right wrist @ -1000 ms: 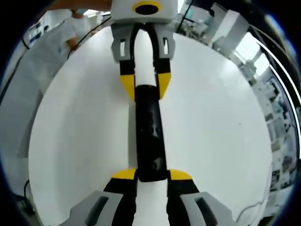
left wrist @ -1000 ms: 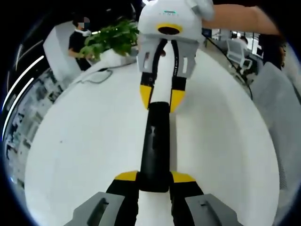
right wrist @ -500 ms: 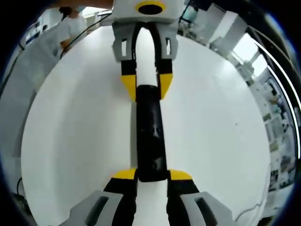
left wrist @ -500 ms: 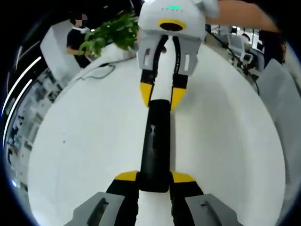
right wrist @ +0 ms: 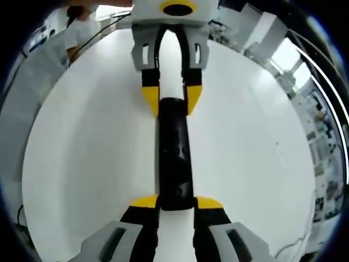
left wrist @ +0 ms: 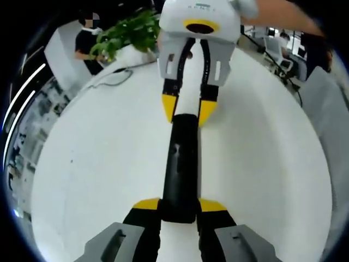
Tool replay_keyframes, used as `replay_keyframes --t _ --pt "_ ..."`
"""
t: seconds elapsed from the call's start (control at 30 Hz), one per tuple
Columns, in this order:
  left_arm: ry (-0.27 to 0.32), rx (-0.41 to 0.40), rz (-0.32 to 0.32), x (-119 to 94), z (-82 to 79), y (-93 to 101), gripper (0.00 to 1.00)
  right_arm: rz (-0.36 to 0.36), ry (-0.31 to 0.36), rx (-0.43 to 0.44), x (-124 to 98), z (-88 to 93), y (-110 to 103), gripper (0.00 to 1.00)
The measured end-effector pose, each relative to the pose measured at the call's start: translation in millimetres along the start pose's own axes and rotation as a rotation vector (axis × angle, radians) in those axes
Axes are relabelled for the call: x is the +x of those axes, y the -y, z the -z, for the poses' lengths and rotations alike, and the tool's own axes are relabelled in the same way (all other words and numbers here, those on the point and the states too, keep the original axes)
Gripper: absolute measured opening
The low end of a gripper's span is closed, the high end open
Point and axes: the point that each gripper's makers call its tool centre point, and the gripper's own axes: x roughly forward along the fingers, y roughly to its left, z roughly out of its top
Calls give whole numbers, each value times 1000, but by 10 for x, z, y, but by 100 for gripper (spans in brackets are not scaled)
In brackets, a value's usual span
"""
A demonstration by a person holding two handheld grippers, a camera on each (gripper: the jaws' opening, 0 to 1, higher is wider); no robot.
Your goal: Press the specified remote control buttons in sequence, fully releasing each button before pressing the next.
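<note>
A long black remote control (left wrist: pixel 180 164) is held lengthwise over a round white table (left wrist: pixel 92 164). My left gripper (left wrist: pixel 179 206) is shut on its near end in the left gripper view, where my right gripper (left wrist: pixel 188 110) grips the far end. In the right gripper view the same remote (right wrist: pixel 174 158) runs from my right gripper (right wrist: pixel 176 203), shut on its near end, up to my left gripper (right wrist: pixel 171 101) clamped on the far end. A faint button shows on the remote's upper face.
A green plant (left wrist: pixel 126 37) and a cable (left wrist: pixel 112 82) sit at the table's far edge. A person in dark clothes (left wrist: pixel 87 46) stands beyond. Office chairs (left wrist: pixel 272 52) are at the right, and a sleeve (right wrist: pixel 38 65) is at the left of the right gripper view.
Both views have drifted slightly with the hands; the remote stays gripped at both ends in the same way.
</note>
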Motion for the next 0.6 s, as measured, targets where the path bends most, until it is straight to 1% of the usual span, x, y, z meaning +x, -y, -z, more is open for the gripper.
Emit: replay_keyframes --t 0.27,0.43,0.6 --pt "-2 -20 10 3 11 -10 24 -6 -3 -5 8 2 23 21" --pt "-7 -56 19 7 20 -17 24 -4 -4 -23 3 -2 20 21" --pt "-13 -60 11 10 21 -15 24 0 -6 -28 -1 -3 21 22"
